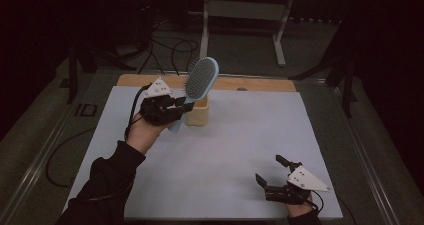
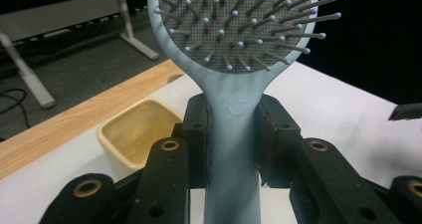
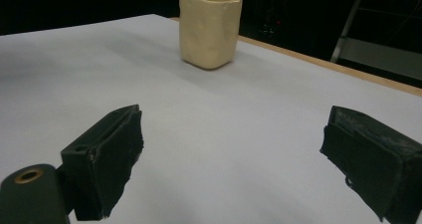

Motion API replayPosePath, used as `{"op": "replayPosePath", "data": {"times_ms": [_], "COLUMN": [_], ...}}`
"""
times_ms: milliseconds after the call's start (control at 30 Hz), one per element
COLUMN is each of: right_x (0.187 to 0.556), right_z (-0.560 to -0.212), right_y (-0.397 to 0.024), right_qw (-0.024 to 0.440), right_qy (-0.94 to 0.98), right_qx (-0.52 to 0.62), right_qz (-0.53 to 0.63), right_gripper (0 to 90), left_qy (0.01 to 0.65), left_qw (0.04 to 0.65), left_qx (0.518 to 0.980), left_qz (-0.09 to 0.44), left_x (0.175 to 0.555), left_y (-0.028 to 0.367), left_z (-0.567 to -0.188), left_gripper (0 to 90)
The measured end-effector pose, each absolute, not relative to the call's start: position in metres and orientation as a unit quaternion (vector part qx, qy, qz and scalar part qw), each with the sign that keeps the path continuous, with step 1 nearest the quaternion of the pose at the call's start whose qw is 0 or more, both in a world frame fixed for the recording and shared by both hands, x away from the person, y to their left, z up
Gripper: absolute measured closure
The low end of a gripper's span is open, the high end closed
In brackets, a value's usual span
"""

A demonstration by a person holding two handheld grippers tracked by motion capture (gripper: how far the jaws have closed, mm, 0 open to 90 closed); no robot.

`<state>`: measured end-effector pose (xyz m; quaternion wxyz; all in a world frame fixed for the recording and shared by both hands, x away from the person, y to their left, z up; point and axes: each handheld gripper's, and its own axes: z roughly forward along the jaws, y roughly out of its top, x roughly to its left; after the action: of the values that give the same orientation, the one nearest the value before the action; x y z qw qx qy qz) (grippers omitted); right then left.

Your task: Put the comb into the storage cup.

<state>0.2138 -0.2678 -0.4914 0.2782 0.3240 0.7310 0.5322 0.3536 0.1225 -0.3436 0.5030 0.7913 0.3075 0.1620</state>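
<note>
Toward the far left of the white table top [image 1: 225, 150], the cream square cup [image 1: 198, 111] stood upright with its open mouth up, just in front of the bare wooden strip [image 1: 260, 83] along the far edge. Nothing else lay on the white sheet. In the high view the cup stood directly right of the left gripper [image 1: 186, 106], partly covered by the brush, and seen along that gripper's own jaws its empty mouth [image 2: 133, 130] lay low on the left, beside and below the grip. Beyond the far edge stood a pale metal frame [image 1: 245, 12] on the floor, with dark cables [image 1: 170, 47] trailing near it; these were well apart from the work.

Wide bare surface spread across the middle, right and near parts of the table. The right gripper [image 1: 274, 172] sat low near the front right corner, close to the near edge, its jaws spread wide apart with nothing between them [image 3: 231, 149], facing across open sheet toward the cup [image 3: 210, 29].

The left gripper's jaws were pinched on the handle of the pale blue hairbrush [image 1: 200, 82], a pad pressed on each side of the neck [image 2: 234, 129]. The brush was held off the table beside the cup, its long axis steeply raised, head up and leaning toward the far right, handle end low at the left. Its grey bristle face [image 2: 244, 25] was turned toward the person.
</note>
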Motion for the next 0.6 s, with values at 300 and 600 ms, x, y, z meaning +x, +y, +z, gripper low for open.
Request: {"op": "replayPosePath", "data": {"times_ms": [300, 600], "right_x": [0.214, 0.214], "right_z": [-0.491, -0.491], "right_y": [-0.268, -0.268], "right_qw": [0.279, 0.28], "right_qy": [0.73, 0.731], "right_qx": [0.324, 0.322], "right_qz": [0.532, 0.533], "right_gripper": [8.6, 8.6], "left_qy": [0.306, 0.314], "left_qw": [0.524, 0.551], "left_qx": [0.778, 0.755], "left_qz": [0.163, 0.17], "left_x": [0.361, 0.373], "left_y": [0.117, 0.111], "left_z": [-0.334, -0.328], "left_gripper": [70.1, 70.0]}}
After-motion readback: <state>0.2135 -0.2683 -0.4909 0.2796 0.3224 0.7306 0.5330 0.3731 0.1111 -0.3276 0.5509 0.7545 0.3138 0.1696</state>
